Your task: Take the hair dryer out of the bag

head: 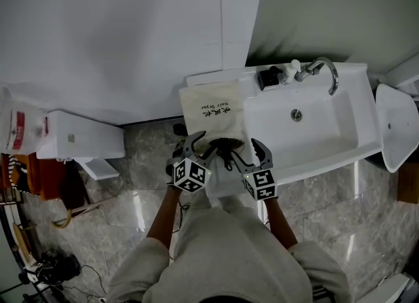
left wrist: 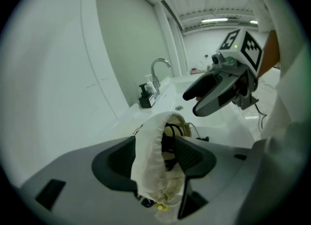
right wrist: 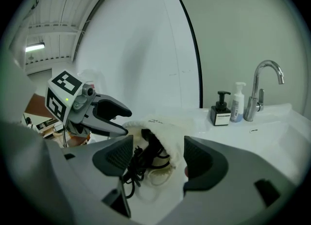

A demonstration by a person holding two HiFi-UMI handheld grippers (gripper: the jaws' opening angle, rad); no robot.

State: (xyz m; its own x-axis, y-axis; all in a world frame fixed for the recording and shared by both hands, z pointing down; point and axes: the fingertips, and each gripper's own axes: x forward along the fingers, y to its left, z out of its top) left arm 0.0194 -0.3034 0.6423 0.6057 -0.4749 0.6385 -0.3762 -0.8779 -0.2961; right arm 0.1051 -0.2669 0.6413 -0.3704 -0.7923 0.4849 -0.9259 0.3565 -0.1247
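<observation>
On the left part of the white bench (head: pixel 308 163) lies a cream cloth bag (head: pixel 211 105) with black print on it, and its open mouth is turned toward the person. The hair dryer (right wrist: pixel 148 144) is inside the bag. Only its dark body shows in the mouth, together with a bundle of black cord (right wrist: pixel 133 168) that comes out over the rim. To the right of the bag the bench sinks into a white basin (head: pixel 327 131). Behind the basin stand a black soap dispenser (head: pixel 268 78), then a white bottle (head: pixel 291 71) just beside it, and then a chrome faucet (head: pixel 324 69). The left gripper (head: pixel 198 146) is at the left side of the bag's mouth. Its fingers (left wrist: pixel 116 158) are drawn in on a thick fold of the rim: the cloth stands upright between them, fills the gap and touches both pads, so this gripper has hold of the bag. The right gripper (head: pixel 247 153) is at the right side of the mouth, near the left one but apart from it. Its fingers (right wrist: pixel 204 158) stand wide apart and clamp nothing. The mouth of the bag, the dark end of the hair dryer and the cord are between them, and the cord lies close against the left finger in the right gripper view.
</observation>
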